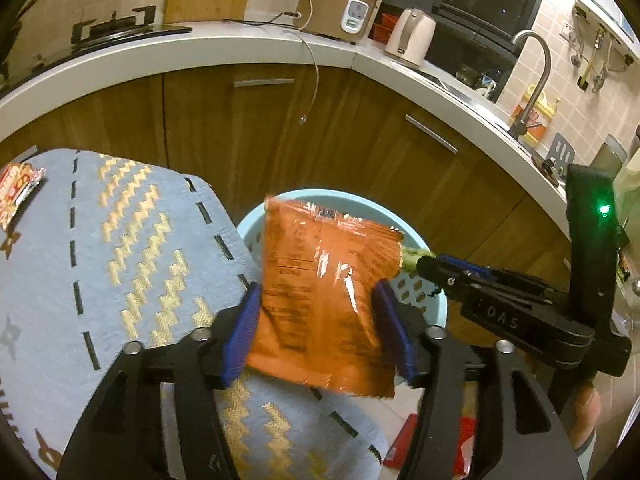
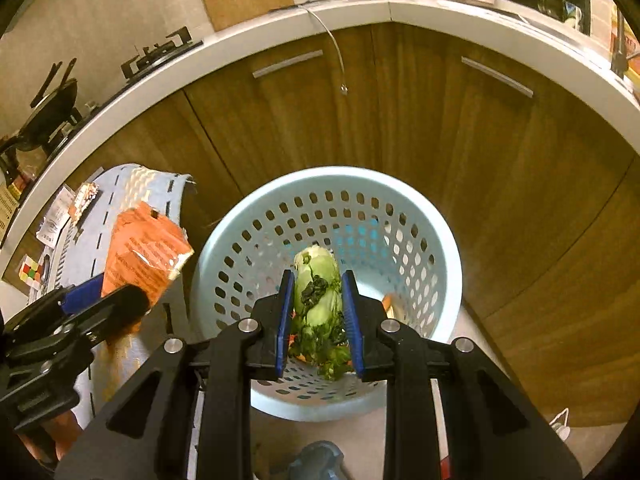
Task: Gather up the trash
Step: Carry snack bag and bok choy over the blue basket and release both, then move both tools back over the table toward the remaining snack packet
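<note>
Blue pads (image 1: 242, 330) of left tool (image 1: 316, 326) clamped on orange snack packet (image 1: 326, 280), held upright over edge of blue patterned cloth (image 1: 120, 240) on tabletop, just beside pale blue perforated basket (image 1: 256, 224). Right tool (image 2: 318, 316) pinched shut on wilted green cabbage (image 2: 318, 280), hanging over basket mouth (image 2: 328, 178).

Seen from left wrist only: red-and-white wrapper (image 1: 18, 192) at far left edge of cloth, rice cooker (image 1: 340, 4) and white kettle (image 1: 412, 34) on counter behind, curved faucet (image 1: 534, 76) at right, red packaging (image 1: 432, 448) on floor below; right tool's body with green light (image 1: 604, 210) at right.

Seen from right wrist only: basket interior with orange scraps (image 2: 386, 302) at bottom, black pan (image 2: 52, 108) on stove at far left, coloured cube (image 2: 30, 274) and paper scraps (image 2: 56, 216) beyond cloth, left tool gripping packet at lower left.
</note>
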The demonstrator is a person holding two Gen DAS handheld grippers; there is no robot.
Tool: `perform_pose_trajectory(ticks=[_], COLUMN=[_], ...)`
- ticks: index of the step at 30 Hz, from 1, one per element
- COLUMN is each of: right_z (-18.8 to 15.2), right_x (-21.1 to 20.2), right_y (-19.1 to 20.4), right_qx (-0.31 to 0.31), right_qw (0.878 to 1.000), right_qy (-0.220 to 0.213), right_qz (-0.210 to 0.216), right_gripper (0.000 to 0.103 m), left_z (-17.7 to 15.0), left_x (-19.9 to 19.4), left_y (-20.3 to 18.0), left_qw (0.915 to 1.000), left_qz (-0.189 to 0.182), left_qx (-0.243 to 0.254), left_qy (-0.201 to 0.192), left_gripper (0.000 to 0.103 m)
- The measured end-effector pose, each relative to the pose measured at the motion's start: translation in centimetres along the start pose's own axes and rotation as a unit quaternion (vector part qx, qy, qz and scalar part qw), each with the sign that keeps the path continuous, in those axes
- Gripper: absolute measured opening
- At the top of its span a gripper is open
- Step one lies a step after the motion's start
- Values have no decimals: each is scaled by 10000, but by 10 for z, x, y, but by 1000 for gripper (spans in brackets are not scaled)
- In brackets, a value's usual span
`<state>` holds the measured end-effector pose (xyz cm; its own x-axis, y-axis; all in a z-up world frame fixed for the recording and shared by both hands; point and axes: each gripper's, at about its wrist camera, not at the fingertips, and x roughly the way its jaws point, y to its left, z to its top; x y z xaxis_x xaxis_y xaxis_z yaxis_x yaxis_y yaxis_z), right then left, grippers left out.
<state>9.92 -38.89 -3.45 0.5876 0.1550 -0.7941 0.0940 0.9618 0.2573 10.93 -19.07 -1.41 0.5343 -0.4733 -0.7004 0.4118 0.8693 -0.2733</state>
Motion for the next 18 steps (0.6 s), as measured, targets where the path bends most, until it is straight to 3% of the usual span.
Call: perform_pose_trajectory(ticks=[3,4,5,6,18], right_z=[-2,-2,-1,-1,3], right_x=[1,0,-1,-4,-27], right_y=[-2,-2,-3,-3,30], right_qx=[39,50,69,90,-245], right_qw=[10000,10000,10000,9999,9988], right_qy=[60,59,30,-20,-380], right_qz=[31,52,59,41,192], right_gripper=[24,32,48,54,55], left_z=[-2,-2,-2,-2,-8], left_x=[-2,-4,-5,-8,-38], left_y=[1,2,3,5,27], left_qw=[10000,10000,10000,9999,9986], left_qz=[-12,-13,-18,-26,-1], left_qx=[-16,-46,-72,-117,-387], left_qy=[1,-18,-41,-81,-352], left_gripper=[66,70,73,76,76])
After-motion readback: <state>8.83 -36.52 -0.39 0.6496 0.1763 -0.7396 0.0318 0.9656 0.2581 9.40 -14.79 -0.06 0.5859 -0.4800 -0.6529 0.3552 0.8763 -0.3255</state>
